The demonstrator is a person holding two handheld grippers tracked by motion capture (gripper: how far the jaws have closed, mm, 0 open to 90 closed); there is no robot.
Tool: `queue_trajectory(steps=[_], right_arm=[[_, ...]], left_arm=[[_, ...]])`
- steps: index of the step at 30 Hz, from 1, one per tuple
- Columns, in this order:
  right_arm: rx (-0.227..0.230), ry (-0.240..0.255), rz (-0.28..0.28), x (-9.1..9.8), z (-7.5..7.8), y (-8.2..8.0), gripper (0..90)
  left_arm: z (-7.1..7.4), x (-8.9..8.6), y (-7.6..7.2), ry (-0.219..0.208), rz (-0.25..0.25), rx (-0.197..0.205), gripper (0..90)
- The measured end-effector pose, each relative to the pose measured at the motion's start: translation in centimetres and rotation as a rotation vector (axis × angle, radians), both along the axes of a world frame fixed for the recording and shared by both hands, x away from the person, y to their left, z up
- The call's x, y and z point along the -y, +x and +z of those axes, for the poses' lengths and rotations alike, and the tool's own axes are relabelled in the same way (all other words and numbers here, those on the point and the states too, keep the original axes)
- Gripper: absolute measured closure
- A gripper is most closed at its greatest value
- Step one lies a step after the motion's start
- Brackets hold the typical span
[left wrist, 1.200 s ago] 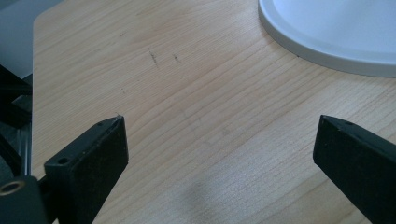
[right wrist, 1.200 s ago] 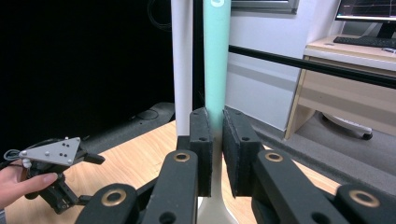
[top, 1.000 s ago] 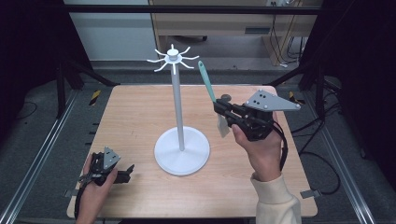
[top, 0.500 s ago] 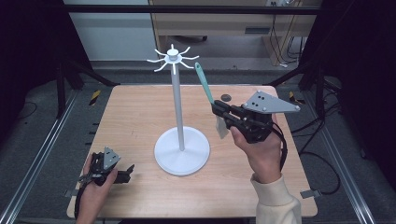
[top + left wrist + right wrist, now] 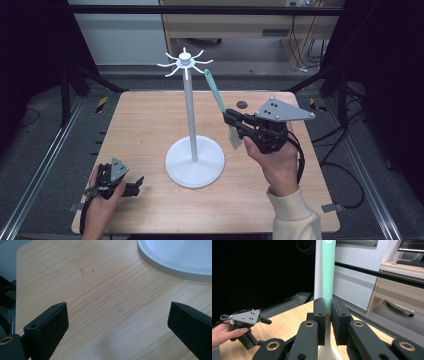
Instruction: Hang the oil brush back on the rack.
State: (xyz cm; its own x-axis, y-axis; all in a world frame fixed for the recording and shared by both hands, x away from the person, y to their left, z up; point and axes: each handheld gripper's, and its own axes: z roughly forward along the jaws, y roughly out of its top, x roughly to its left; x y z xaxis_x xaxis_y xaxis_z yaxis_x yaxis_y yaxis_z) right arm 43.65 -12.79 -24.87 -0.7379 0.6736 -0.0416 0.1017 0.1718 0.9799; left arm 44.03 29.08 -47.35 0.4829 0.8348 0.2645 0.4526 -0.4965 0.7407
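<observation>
Hanging is the step in hand: right gripper point(image 5: 234, 121), jaws clamped on the teal-handled spatula point(image 5: 216, 93) at the rack's point(image 5: 185, 64) four o'clock, must lift its handle hole onto a hook, while left gripper point(image 5: 131, 184) rests with fingers apart.

Between my right gripper's point(image 5: 327, 315) matt black fingers point(image 5: 319, 315) I see a spatula point(image 5: 328, 272) with a smooth teal handle of a rubbery, satin look and a pale, plastic-looking blade below them. Ahead of my left gripper's point(image 5: 117, 322) matt black fingers point(image 5: 50, 322) lies the table point(image 5: 105, 297), light wood with fine grain and a dull finish. Beyond their tips sits the stand point(image 5: 175, 257), with a smooth white, faintly glossy base.
</observation>
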Motion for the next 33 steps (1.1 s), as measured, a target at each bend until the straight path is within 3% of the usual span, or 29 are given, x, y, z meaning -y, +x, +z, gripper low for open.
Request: queue_trajectory(steps=[14,33], right_arm=[[-0.021,-0.019,0.018,-1.6,-0.2,1.4,82.4],[-0.026,-0.004,0.019,-2.2,-0.8,2.4,82.3]], left_arm=[[0.0,-0.1,0.0,0.008,0.007,0.001,2.8],[0.0,-0.3,-0.1,0.006,0.016,0.001,2.8]])
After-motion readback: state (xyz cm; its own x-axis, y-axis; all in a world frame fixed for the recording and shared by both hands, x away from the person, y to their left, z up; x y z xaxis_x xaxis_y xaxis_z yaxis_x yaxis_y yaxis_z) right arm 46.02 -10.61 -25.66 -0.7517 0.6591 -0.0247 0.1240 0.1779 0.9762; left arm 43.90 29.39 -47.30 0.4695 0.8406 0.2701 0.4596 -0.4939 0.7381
